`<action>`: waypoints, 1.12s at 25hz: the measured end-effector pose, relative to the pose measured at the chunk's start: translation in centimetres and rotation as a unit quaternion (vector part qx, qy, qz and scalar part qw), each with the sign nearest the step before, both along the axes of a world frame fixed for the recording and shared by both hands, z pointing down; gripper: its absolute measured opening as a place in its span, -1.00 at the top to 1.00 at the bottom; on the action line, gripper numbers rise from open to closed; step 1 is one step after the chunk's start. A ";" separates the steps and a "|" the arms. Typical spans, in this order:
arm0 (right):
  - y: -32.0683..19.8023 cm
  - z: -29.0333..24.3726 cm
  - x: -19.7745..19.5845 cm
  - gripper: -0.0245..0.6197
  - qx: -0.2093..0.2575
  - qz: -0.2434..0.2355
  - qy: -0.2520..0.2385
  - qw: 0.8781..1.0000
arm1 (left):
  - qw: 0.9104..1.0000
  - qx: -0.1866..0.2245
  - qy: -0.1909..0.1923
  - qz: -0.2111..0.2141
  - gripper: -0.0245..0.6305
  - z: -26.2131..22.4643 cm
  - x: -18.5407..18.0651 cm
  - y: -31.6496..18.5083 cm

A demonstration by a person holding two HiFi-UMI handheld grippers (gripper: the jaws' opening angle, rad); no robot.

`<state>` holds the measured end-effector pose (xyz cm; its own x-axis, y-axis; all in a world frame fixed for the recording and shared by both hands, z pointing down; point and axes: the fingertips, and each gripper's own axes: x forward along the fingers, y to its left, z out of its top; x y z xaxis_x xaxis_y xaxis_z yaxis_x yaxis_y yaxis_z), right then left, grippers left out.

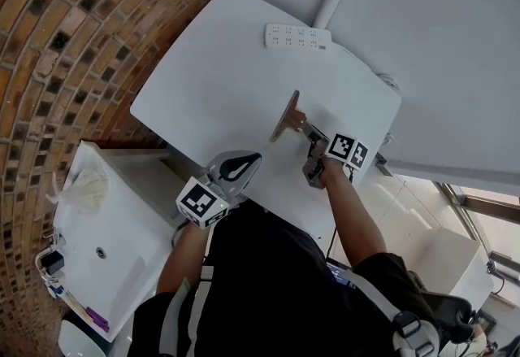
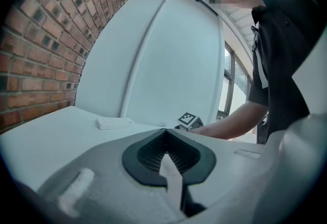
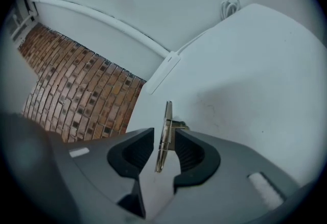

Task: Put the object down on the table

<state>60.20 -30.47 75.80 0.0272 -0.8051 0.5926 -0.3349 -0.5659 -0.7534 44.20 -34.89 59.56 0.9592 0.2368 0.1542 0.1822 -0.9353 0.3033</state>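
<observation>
A thin metal clip with a spring [image 1: 284, 115] stands on its edge on the white table [image 1: 211, 87]. In the right gripper view the metal clip [image 3: 167, 113] rises between the two dark pads [image 3: 190, 149], with a gap showing on each side of it. My right gripper [image 3: 163, 135] is open around it; in the head view the right gripper [image 1: 308, 136] reaches in from the table's near right. My left gripper [image 1: 252, 159] hovers at the table's near edge, its pads [image 2: 153, 154] closed together on nothing.
A white power strip [image 1: 297, 37] lies at the table's far edge, its cable [image 3: 231, 4] coiled by the wall. A brick wall [image 1: 73, 38] borders the left. A white unit [image 1: 106, 225] with small items stands lower left, below the table.
</observation>
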 end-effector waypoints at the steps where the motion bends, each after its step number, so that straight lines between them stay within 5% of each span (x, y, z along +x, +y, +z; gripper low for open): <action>1: 0.6 -0.4 0.1 0.51 0.000 0.000 0.011 1.000 | 1.000 -0.008 0.004 -0.005 0.92 -0.1 0.0 -0.2; 6: 3.1 -4.2 -0.2 0.60 0.012 -0.011 0.089 0.996 | 0.998 -0.049 0.012 -0.043 0.92 0.1 -0.9 -2.1; 8: 3.9 -6.7 -0.5 0.86 0.040 -0.014 0.132 0.990 | 0.997 -0.052 0.015 -0.047 0.92 0.1 -1.0 -2.7; 15: 5.0 -14.2 -3.9 0.90 0.136 -0.078 0.310 0.938 | 0.998 -0.041 0.040 -0.030 0.92 -1.7 -1.4 -2.2; 28: 15.4 -21.0 -8.9 0.90 0.192 -0.123 0.418 0.880 | 0.997 0.013 0.057 -0.045 0.92 -5.2 -4.2 6.9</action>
<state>51.27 -15.12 54.79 0.1214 -0.9837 0.1325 -0.9391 -0.1571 -0.3058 40.01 -28.00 54.40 0.9881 0.1463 0.0478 0.1290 -0.9566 0.2612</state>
